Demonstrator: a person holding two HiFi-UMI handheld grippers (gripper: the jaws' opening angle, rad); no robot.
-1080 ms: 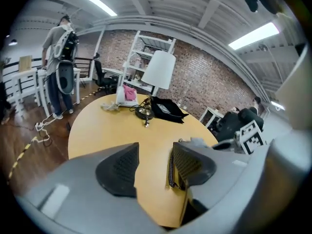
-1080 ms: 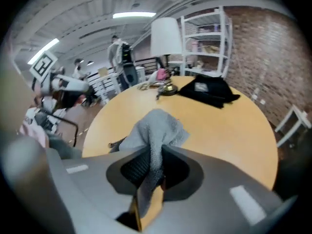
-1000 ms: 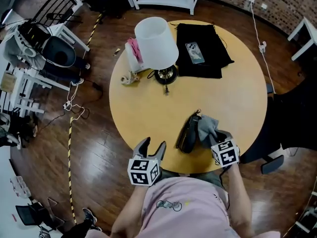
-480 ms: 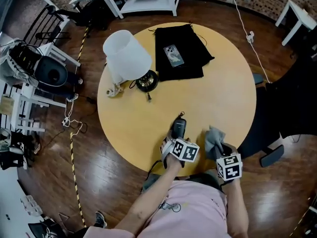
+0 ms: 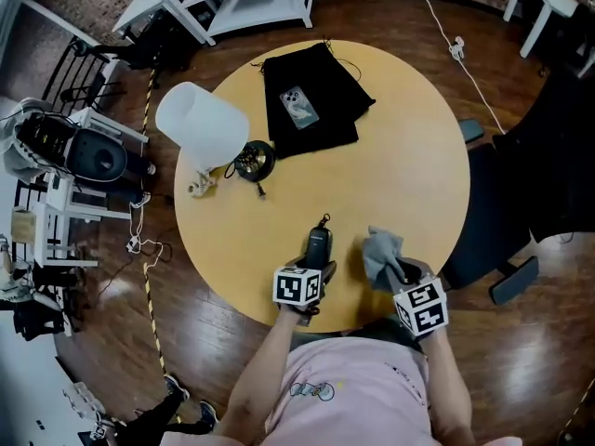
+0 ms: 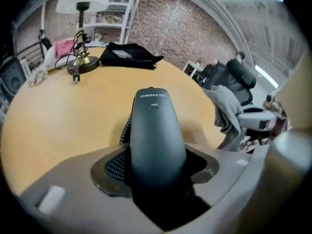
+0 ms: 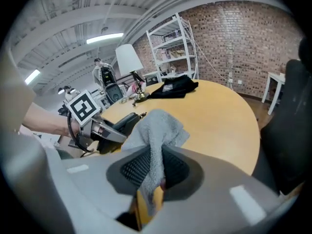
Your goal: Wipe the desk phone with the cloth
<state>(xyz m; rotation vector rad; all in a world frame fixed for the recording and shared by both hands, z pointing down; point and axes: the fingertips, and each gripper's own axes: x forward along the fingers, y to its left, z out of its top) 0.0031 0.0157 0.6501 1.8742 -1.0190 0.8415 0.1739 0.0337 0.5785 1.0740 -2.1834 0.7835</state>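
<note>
Left claw (image 5: 314, 269) had just been closing, clamped on desk phone (image 5: 318, 242) lying at bench (image 5: 409, 156) 6 o'clock edge (phone filled the gap between the pads). Right claw (image 5: 400, 275) was clenched on grey cloth (image 5: 379, 249), bunched at phone's 3 o'clock, near but apart. Lamp (image 5: 204, 124) stood at 10 o'clock.

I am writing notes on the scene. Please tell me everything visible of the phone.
The phone is a dark grey, smooth, plastic-looking handset with small white print near its far end. It lies on the yellow table, close to the edge. The left gripper has just been closing; its fingers clasp the near end. The cloth is beside it, apart.
</note>
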